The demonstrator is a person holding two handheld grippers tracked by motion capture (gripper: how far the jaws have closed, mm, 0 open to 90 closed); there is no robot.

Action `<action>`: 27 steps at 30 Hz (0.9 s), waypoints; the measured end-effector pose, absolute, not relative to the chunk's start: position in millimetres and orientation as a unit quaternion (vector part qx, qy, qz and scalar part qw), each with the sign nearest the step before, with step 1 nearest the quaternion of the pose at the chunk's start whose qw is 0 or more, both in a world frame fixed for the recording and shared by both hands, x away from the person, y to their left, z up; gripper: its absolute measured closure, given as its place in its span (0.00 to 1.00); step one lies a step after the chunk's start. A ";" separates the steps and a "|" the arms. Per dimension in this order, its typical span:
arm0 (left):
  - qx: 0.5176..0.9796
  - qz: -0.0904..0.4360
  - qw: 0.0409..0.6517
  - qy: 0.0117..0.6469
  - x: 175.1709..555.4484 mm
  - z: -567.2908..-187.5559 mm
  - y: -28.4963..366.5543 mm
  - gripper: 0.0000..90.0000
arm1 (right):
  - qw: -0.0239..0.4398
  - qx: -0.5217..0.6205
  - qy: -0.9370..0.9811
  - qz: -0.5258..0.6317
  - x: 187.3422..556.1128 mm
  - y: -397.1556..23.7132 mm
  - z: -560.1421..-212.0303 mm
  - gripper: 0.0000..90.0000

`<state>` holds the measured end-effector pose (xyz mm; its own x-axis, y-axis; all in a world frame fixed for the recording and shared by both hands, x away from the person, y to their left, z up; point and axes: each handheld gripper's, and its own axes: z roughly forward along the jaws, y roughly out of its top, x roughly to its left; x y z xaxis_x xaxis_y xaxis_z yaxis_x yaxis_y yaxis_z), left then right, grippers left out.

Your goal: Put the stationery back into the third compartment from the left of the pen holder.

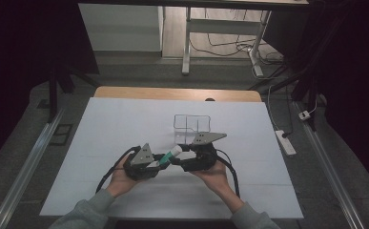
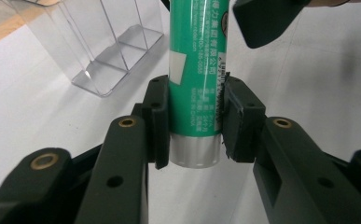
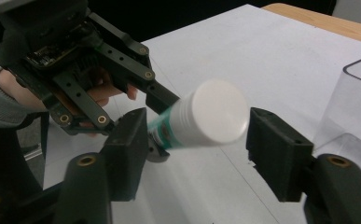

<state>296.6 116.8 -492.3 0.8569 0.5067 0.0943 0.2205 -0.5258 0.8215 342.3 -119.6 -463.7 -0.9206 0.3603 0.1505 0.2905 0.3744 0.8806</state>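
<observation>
Resting across the wooden table (image 1: 125, 92), the white sheet (image 1: 125, 124) is the largest surface, and the clear plastic organizer (image 1: 191, 125) standing on it serves as the landmark. Both forearms come in from the person's side of that organizer, hands held close together just short of it, gripper bodies angled toward each other.

Between them, nearer the person than the organizer, the green tube (image 1: 169, 156) hangs off the sheet, slanting with its white cap (image 3: 213, 116) toward the organizer. It looks light and fairly stiff, a smooth printed plastic sleeve that could slip under a weak pinch and dent under a hard one; the silvery base end and the ribbed cap seem the firmer places to take hold.

The left gripper (image 2: 194, 119) is clamped on the tube low on its body, pads pressed to both sides just above the silver end. The right gripper (image 3: 197, 149) points at the cap end-on, jaws straddling it with a gap on the right side, not gripping yet.
</observation>
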 end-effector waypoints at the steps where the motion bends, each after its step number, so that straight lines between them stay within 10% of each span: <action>1: 0.859 0.163 0.436 0.210 296.2 -492.9 115.6 0.72 | 0.033 0.195 0.829 0.524 342.0 -119.6 -463.8 0.48; 8: 0.869 0.172 0.418 0.198 294.5 -496.5 110.0 0.71 | 0.005 0.188 0.821 0.540 341.3 -120.4 -462.6 0.69; 17: 0.869 0.161 0.421 0.205 296.1 -498.7 109.5 0.69 | 0.017 0.173 0.827 0.535 336.4 -116.9 -460.4 0.71; 27: 0.858 0.164 0.419 0.248 300.2 -496.6 119.8 0.42 | 0.050 0.172 0.825 0.537 334.8 -123.2 -453.8 0.71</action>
<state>300.2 119.8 -496.6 0.8235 0.5625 0.0736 0.2875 -0.5257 0.8006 334.8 -123.2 -453.8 -0.9358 0.3374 0.1022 0.2301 0.3649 0.9022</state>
